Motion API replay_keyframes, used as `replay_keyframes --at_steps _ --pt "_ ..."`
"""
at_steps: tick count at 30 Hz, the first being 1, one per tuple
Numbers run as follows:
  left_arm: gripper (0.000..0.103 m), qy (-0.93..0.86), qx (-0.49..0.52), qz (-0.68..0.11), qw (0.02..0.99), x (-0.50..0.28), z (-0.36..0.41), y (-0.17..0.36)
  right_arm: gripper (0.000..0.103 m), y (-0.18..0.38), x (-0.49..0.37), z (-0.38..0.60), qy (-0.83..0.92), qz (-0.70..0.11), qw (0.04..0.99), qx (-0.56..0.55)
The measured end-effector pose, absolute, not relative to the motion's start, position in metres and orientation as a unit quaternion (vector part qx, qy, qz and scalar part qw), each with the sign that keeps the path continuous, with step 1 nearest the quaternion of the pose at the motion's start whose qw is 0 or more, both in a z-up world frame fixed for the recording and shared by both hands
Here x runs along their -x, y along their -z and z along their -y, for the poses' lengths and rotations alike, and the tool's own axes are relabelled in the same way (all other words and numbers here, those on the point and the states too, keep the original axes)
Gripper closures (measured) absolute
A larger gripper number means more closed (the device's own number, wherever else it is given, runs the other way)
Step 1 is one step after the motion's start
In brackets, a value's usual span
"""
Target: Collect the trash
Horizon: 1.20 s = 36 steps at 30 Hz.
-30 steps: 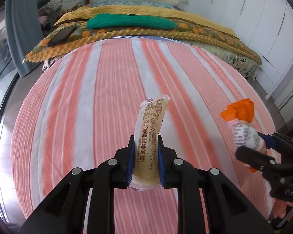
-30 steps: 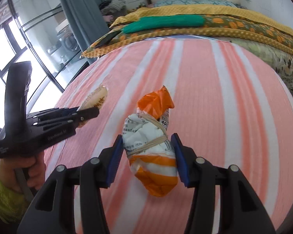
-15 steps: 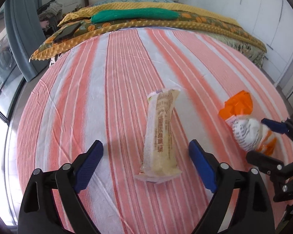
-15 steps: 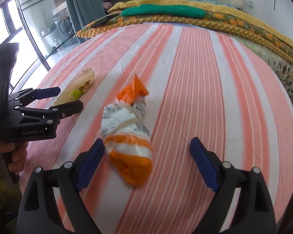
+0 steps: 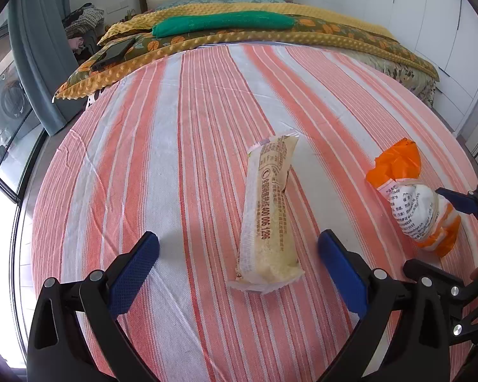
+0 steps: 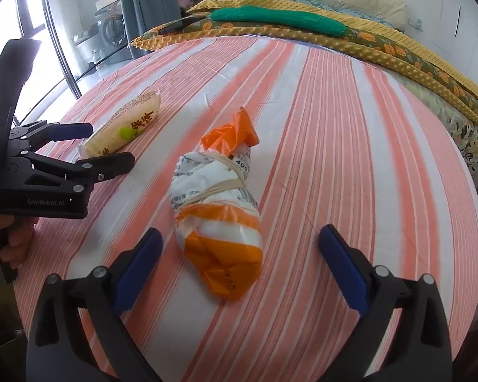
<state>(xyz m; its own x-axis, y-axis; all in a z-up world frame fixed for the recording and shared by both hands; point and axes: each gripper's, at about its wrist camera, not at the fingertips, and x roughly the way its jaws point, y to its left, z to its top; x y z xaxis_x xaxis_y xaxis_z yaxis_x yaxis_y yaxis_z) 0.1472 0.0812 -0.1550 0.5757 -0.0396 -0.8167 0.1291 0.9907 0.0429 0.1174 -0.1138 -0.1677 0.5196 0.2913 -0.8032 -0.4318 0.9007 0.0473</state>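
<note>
Two pieces of trash lie on the orange-and-white striped bedspread (image 5: pixel 181 146), and no bin or other container for them shows in either view. One is a long, pale yellow snack wrapper (image 5: pixel 267 219) printed with dark characters, still sealed and seemingly filled with something pale and grainy. The other is an orange-and-white plastic bag (image 6: pixel 218 210) twisted into a bundle and bound with a rubber band; what is inside it cannot be told.

From the left wrist camera, the left gripper (image 5: pixel 239 256) has its blue-padded fingers (image 5: pixel 133 265) spread wide. Its jaws have just been opening, and the wrapper lies flat on the bedspread between them, its near end in the gap, touching neither pad. The wrapper runs lengthwise toward 12 o'clock, tilted slightly to 1 o'clock. The tied bag sits at about 3 o'clock from it, well apart.

From the right wrist camera, the right gripper (image 6: pixel 239 256) is likewise spread wide, its jaws having just been opening. The bag rests on the bedspread between the fingers (image 6: pixel 342 261), nearer the left-hand pad but clear of both. Its orange twisted end points toward 12 o'clock. At about 10 o'clock from the bag lies the wrapper, with the left gripper, held by a person's hand (image 6: pixel 17 238), standing open around its near end.

At 12 o'clock in both views, a yellow dotted blanket (image 5: pixel 271 36) and a green cloth (image 5: pixel 223 22) lie across the far end of the bed.
</note>
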Motion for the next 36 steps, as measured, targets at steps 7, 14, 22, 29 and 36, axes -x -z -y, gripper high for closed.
replay_keyframes --at_steps 7,14,22,29,36 --pt "0.005 0.048 -0.049 -0.458 0.886 -0.147 -0.081 0.155 0.006 0.169 -0.117 0.112 -0.209 -0.443 0.868 0.08" --pt "0.005 0.13 -0.022 -0.474 0.87 -0.151 -0.092 0.143 0.007 0.159 -0.127 0.11 -0.241 -0.481 0.84 0.071" --pt "0.046 0.172 -0.06 -0.494 0.85 -0.175 -0.079 0.14 0.053 0.145 -0.151 0.079 -0.269 -0.518 0.803 0.119" --pt "0.085 0.197 -0.07 -0.481 0.851 -0.162 -0.061 0.128 0.058 0.12 -0.127 0.124 -0.266 -0.495 0.826 0.042" --pt "0.085 0.287 -0.056 -0.462 0.838 -0.118 0.011 0.103 0.058 0.096 -0.072 0.244 -0.216 -0.47 0.853 -0.069"
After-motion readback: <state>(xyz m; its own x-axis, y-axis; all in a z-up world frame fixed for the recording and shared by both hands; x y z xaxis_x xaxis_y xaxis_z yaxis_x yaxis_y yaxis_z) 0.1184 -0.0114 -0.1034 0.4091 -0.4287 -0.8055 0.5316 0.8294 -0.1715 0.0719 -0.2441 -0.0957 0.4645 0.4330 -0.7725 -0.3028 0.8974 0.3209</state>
